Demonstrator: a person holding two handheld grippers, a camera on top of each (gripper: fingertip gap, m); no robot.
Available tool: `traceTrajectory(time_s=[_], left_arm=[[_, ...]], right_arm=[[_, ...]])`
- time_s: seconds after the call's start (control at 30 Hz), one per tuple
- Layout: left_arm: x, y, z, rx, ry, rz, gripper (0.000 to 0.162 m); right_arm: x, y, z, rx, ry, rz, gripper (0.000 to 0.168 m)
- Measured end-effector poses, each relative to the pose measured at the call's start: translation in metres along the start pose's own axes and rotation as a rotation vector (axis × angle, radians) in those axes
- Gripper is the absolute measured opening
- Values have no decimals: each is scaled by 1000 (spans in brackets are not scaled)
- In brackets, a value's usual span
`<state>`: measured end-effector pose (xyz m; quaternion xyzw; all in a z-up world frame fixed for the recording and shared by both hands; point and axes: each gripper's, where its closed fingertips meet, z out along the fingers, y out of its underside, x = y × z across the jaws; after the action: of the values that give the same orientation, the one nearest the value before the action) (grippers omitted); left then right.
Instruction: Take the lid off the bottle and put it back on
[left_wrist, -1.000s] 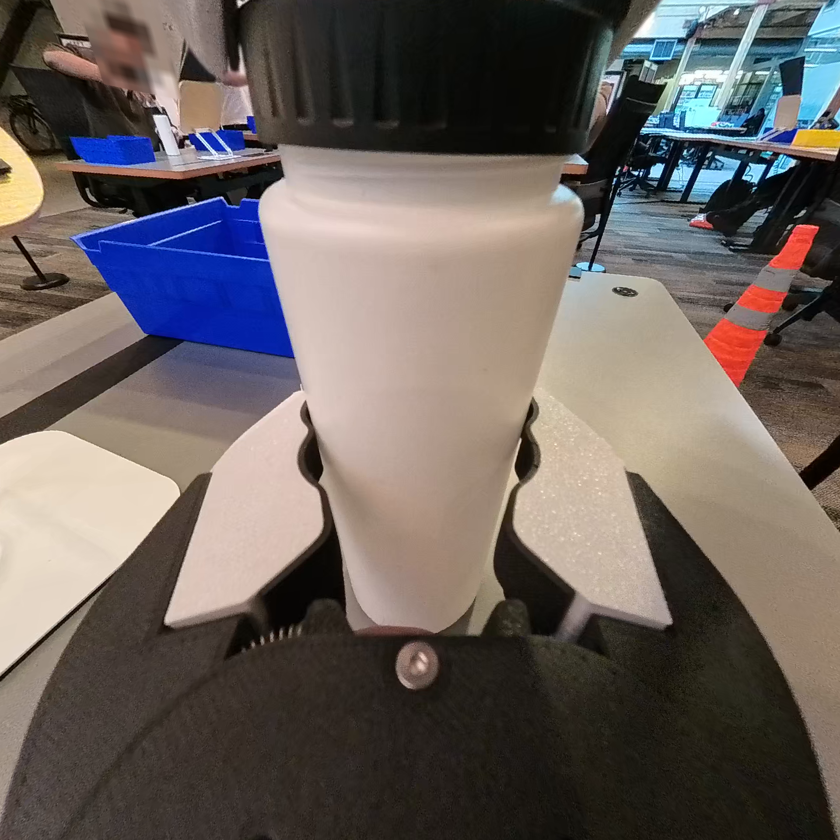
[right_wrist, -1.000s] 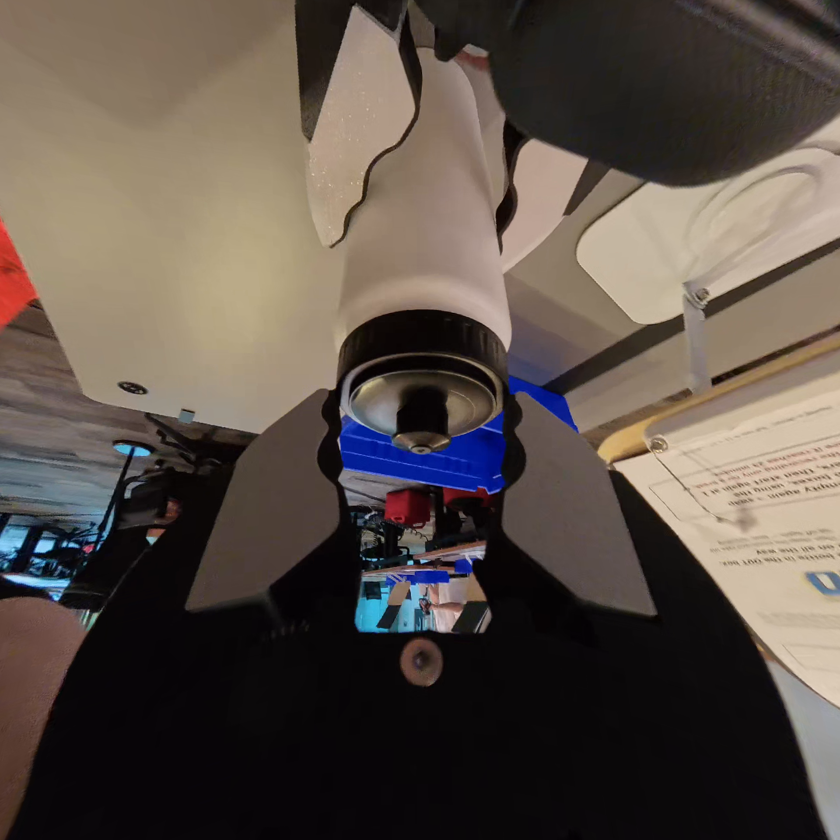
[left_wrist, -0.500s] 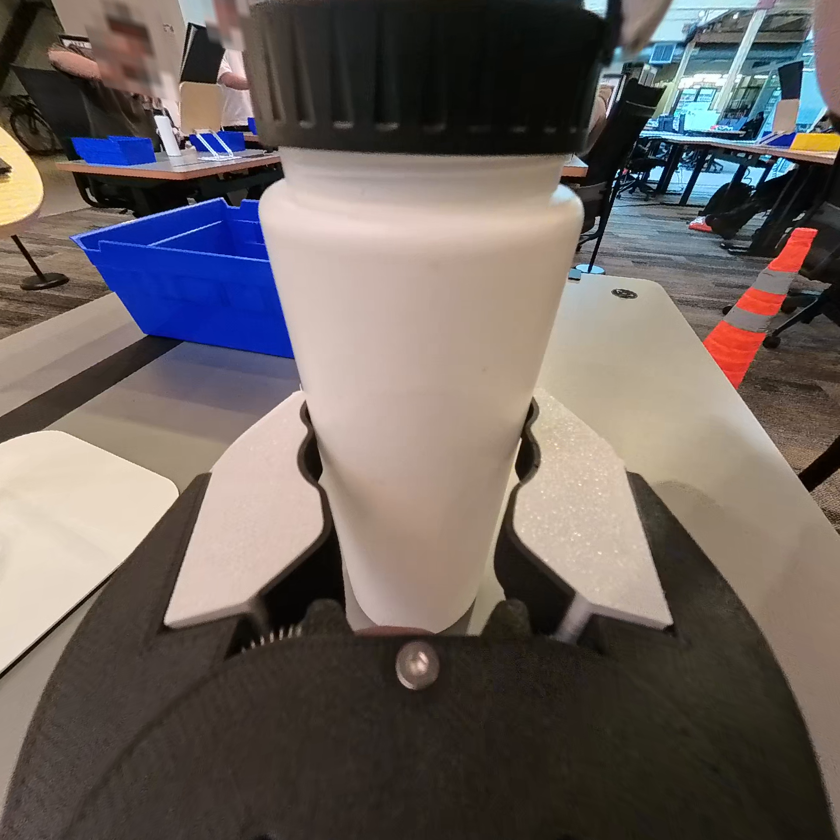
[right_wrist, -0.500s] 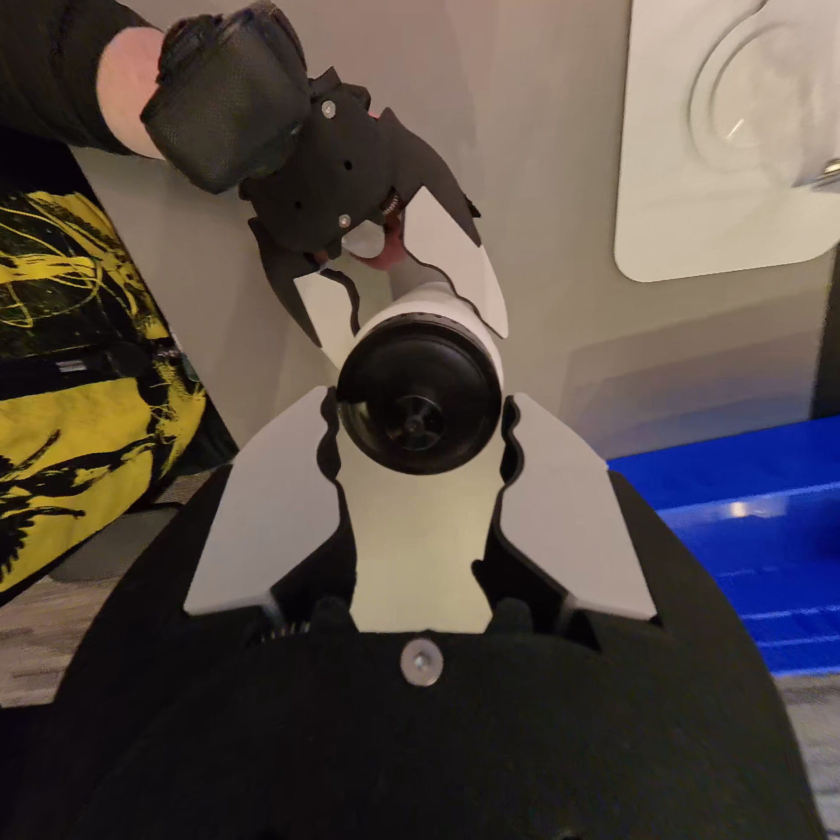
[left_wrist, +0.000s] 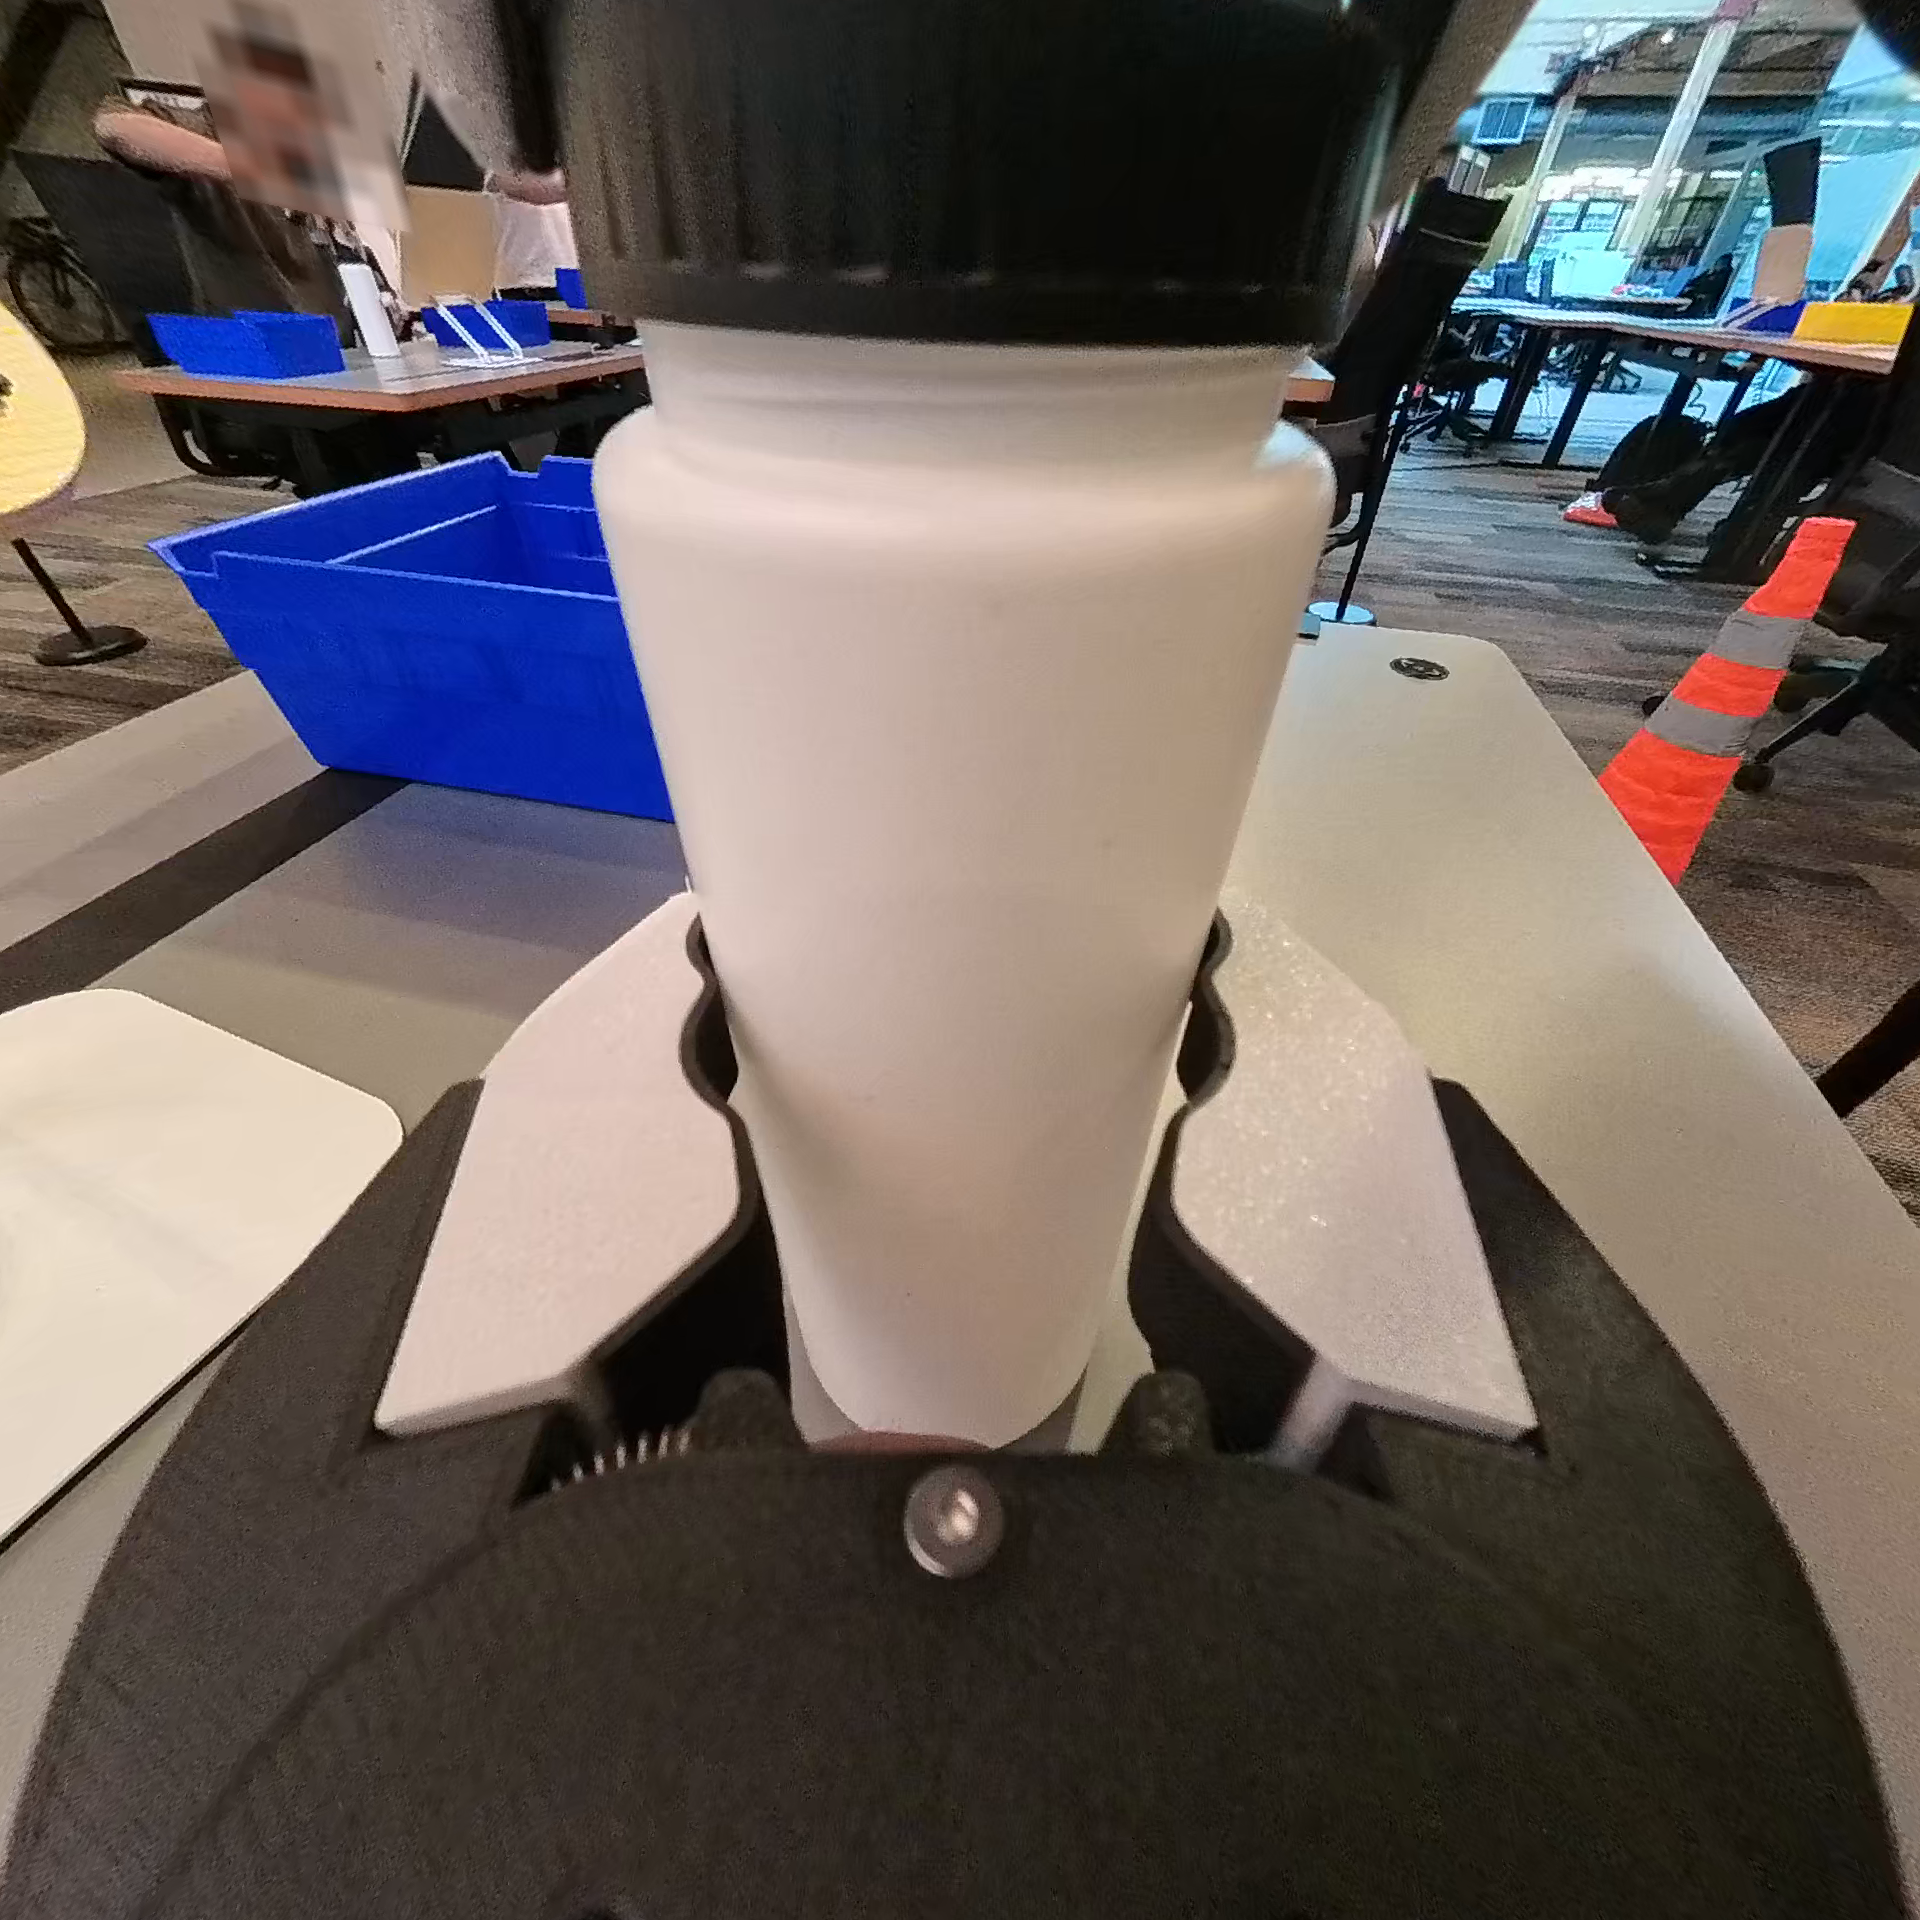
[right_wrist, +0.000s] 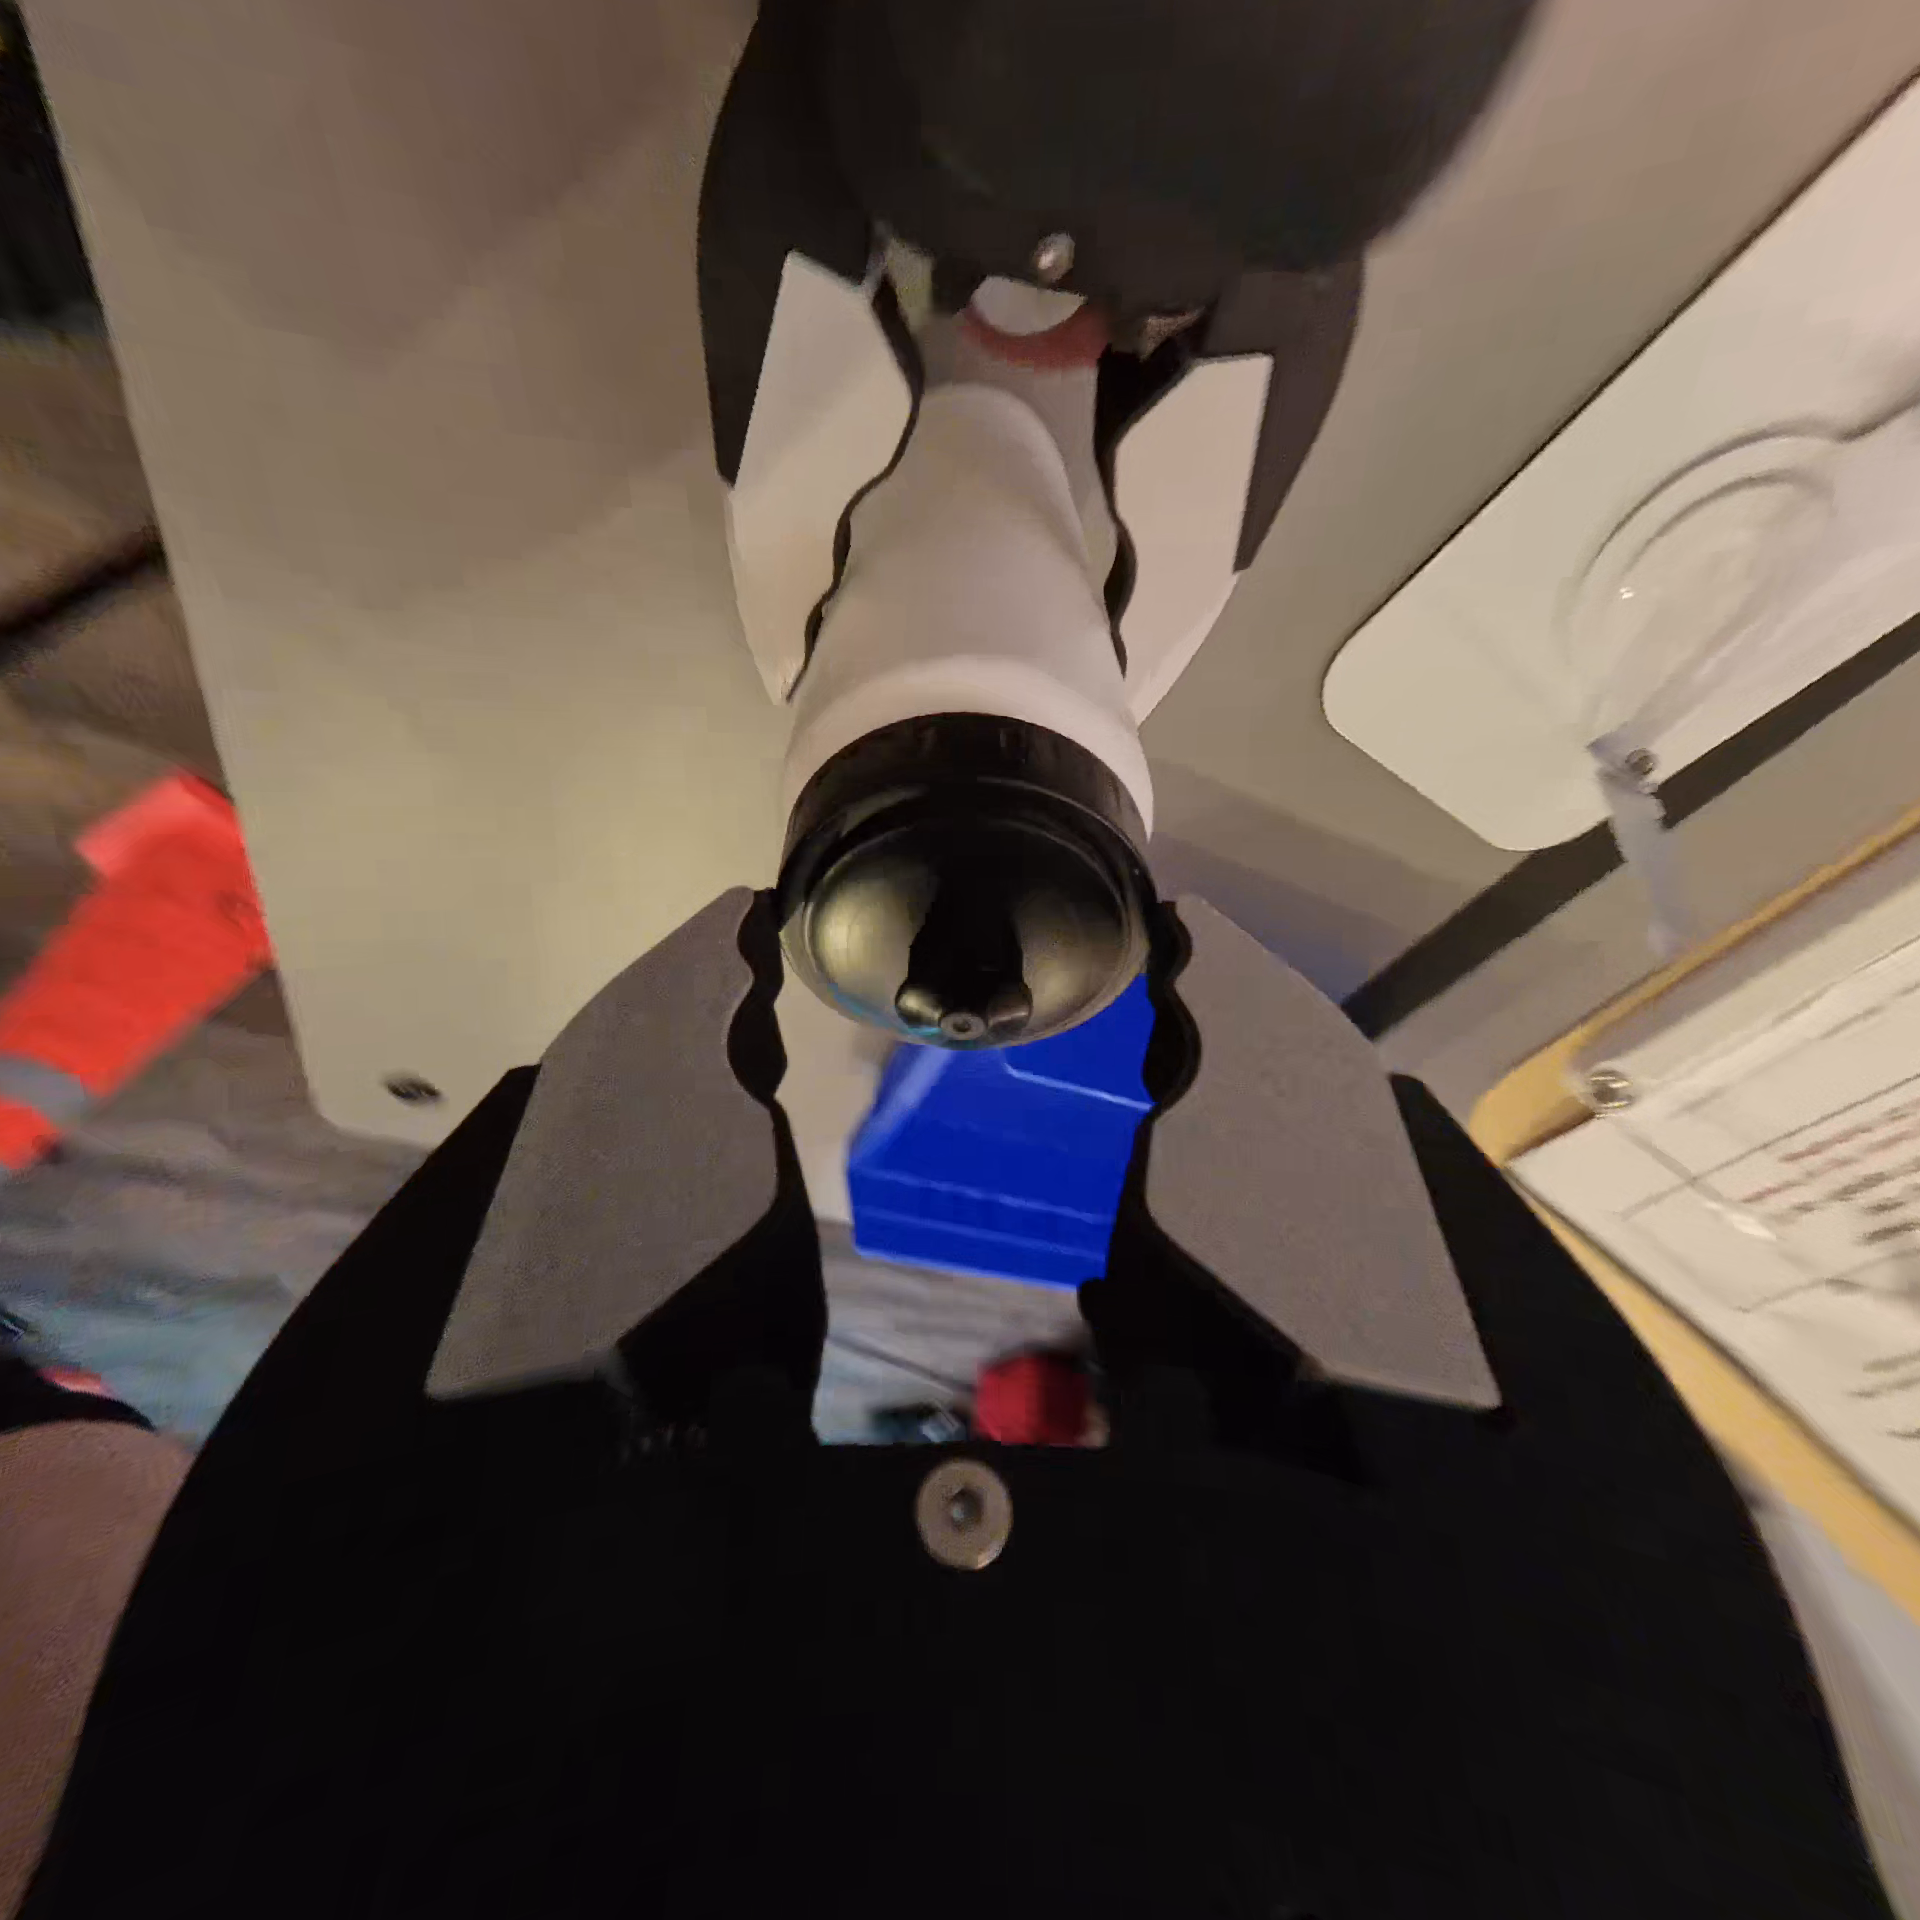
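**Bottle clamped low, lid on, second jaws at the cap**

Holds the white bottle (left_wrist: 956, 675) upright in the left gripper (left_wrist: 956, 935), jaws closed narrow against its lower body, one notched finger pressed to each side. Carries the bottle just above the table (left_wrist: 1455, 935), or perhaps resting on it; cannot tell, with the base hidden behind the gripper body. Shows the black ribbed lid (left_wrist: 956, 187) seated on the neck, filling the top of the left wrist view. Nothing of the bottle's contents to be seen.

Brings the right gripper (right_wrist: 961, 914) in from above, looking down on the domed cap with its small central knob. Sets one fingertip close at each side of the lid's rim, at a middling spread. Cannot tell whether pressing on it or merely beside it, given the motion blur.

Behind the bottle, to the left: a blue bin (left_wrist: 416, 644) on the table, its inside walls and a raised step in view, the rest hidden by the bottle. Nearer, at the left edge: a white tray (left_wrist: 156, 1195) with rounded corners and, from above, a round recess. Beside that, a wooden board bearing a printed sheet (right_wrist: 1766, 1195), too blurred to make out.

Pale grey table, with a dark strip across its far left. Past its right edge, an orange cone (left_wrist: 1725, 707) with grey bands on a wood-patterned floor (left_wrist: 1766, 914). Farther back, an open room of long desks (left_wrist: 416, 374), small blue bins and a yellow bin (left_wrist: 1849, 322).
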<state>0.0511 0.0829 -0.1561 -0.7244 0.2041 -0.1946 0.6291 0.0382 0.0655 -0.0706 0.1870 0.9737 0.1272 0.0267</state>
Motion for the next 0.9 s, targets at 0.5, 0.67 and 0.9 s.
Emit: traceTrajectory(time_s=[0.5, 0.67, 0.9], left_arm=[[0, 0, -1, 3, 1, -4, 85], [0, 0, 0, 4, -1, -5, 85], [1, 0, 1, 2, -1, 0, 85]], right_arm=[[10, -1, -21, 261, 130, 404, 91], [8, -7, -10, 647, 80, 690, 102], [1, -8, 5, 695, 65, 880, 77]])
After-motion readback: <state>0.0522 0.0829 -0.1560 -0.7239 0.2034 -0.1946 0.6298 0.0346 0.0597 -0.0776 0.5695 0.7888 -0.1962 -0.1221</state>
